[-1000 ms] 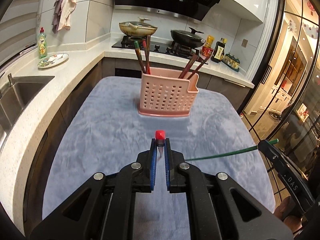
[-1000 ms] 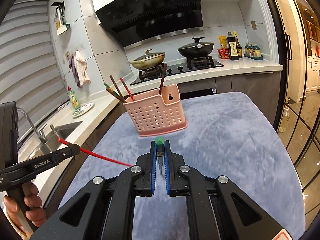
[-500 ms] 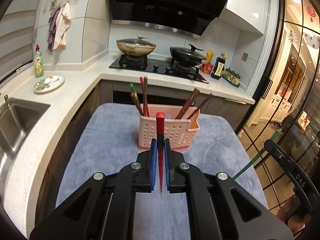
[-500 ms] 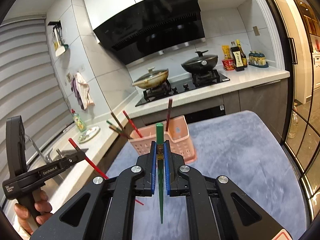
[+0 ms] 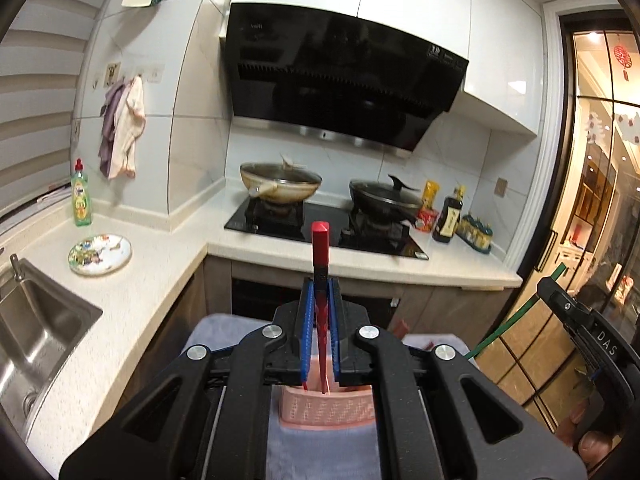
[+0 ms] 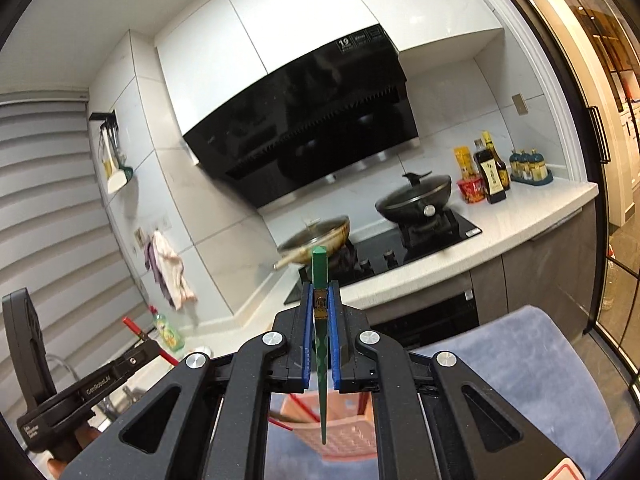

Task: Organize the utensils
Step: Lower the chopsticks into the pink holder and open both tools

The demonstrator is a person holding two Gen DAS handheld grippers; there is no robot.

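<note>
Blue-grey cloth (image 6: 532,364) covers the work table, approx. 4–6 o'clock in the right wrist view; it likely serves as a soft, non-slip base for the task items. Black range hood (image 5: 340,88) fills 12 o'clock, w/ the hob (image 5: 320,228) and two lidded pans below it; background only.

Pink perforated holder (image 5: 326,410) sits on the cloth at 6 o'clock, mostly hidden under the gripper body in both views. It already carries several chopsticks leaning against its rim, so it reads as the collection point for the utensils.

Left gripper (image 5: 320,312): jaws closed tight on a red chopstick (image 5: 320,248), gripped near its thick end. Blunt end stands up toward 12 o'clock, thin tip hangs toward 6 o'clock, over the holder opening. Holding it near-vertical, tip down, suits a straight drop into the holder.

Right gripper (image 6: 321,316): jaws likewise clamped, on a green chopstick (image 6: 320,272), same upright pose; tip points down at the holder (image 6: 348,436). Whether either tip is already inside the rim cannot be told.

Each gripper shows in the other's view: right at 4 o'clock, left at 8 o'clock, i.e. both flank the holder. Judged step: lowering both sticks in, then release.
</note>
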